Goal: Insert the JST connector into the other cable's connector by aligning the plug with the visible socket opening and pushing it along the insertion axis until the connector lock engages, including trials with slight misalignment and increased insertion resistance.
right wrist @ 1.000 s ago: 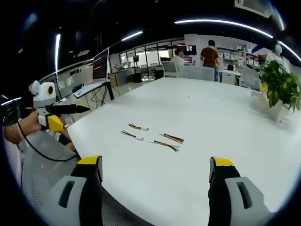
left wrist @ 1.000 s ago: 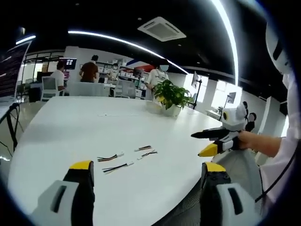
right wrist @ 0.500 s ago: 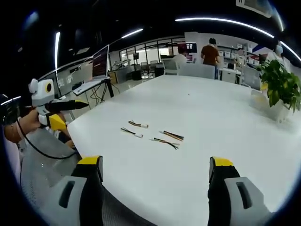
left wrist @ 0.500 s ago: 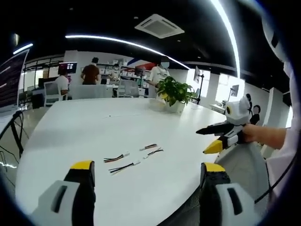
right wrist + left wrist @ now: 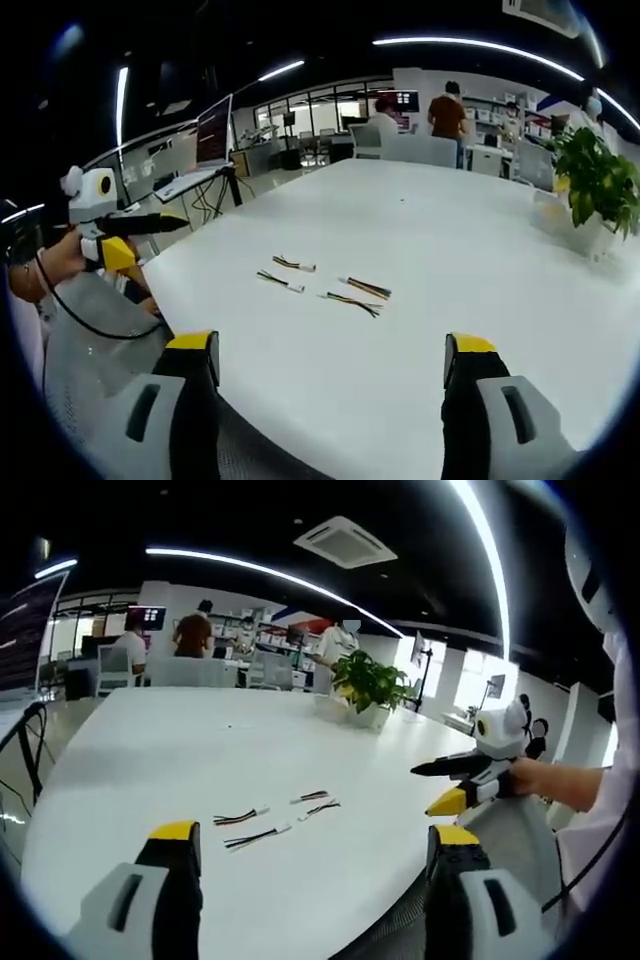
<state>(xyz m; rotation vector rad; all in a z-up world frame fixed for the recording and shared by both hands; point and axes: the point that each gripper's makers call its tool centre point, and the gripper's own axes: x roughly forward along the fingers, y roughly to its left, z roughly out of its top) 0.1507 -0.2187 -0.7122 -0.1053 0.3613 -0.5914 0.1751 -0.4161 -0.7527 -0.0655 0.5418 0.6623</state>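
You are at the very start: nothing is picked up, and both tools hang short of the white table (image 5: 150,750) edge. Your left gripper (image 5: 310,845) has its yellow-tipped jaws spread wide and empty at the bottom of the left gripper view; your right gripper (image 5: 330,360) stands the same way, wide and holding nothing, at the bottom of the right gripper view. The four short cable pieces lie loose near the middle of each frame, just above the jaws. In the left gripper view a nearer cable (image 5: 252,837) sits lower, another cable (image 5: 238,817) up and left of it, and two more (image 5: 316,802) to the right. In the right gripper view the same group shows as a multicolour lead (image 5: 366,290), a dark lead (image 5: 351,302) just below it, and two shorter leads (image 5: 283,274) to the left. Their small white connector ends are too tiny here to tell plug from socket. A potted plant (image 5: 597,190) stands at the right edge, well apart from the cables. Your next move, I judge, is to reach forward and down, one tool per cable, gripping each just behind its connector so the mating faces stay free.
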